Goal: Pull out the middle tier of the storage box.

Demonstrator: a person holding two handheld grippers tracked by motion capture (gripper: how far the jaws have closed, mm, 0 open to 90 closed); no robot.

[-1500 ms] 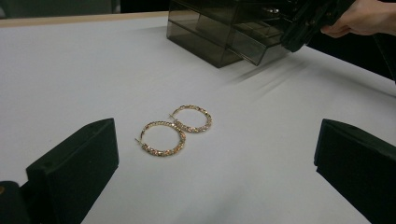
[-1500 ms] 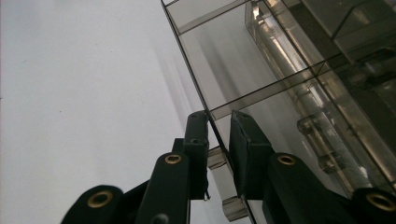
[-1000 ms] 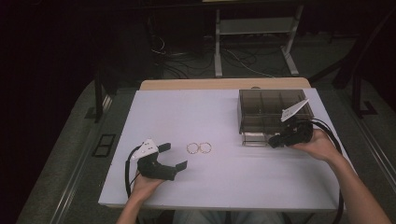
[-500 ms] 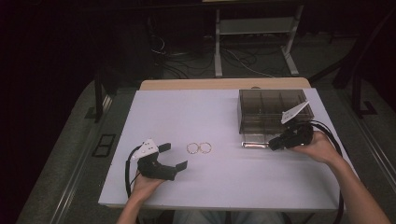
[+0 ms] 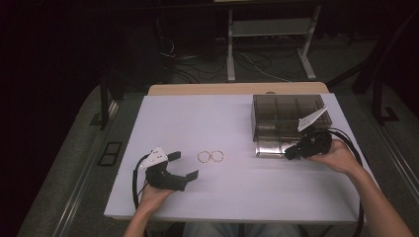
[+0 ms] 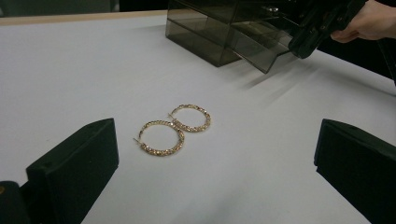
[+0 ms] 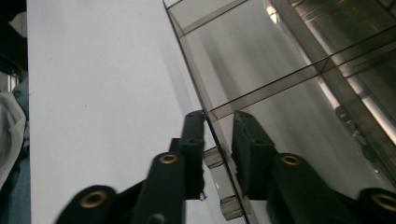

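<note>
Right now the right gripper (image 5: 290, 154) is clamped on the front wall of a smoky clear drawer (image 5: 271, 147) pulled partway out of the bottom of the tinted acrylic organizer box (image 5: 285, 114) at the far right of the white table (image 5: 197, 118). In the right gripper view, one jaw sits outside the drawer's front panel (image 7: 219, 158), the other inside, pinching it beside the small clear handle. Left gripper (image 5: 184, 166) rests near the table's front left, held in the person's left hand (image 5: 150, 195), jaws spread wide, gripping nothing. Two gold hoop earrings (image 6: 173, 129) lie flat mid-table just ahead of those jaws, touching each other, well apart from the box.
</note>
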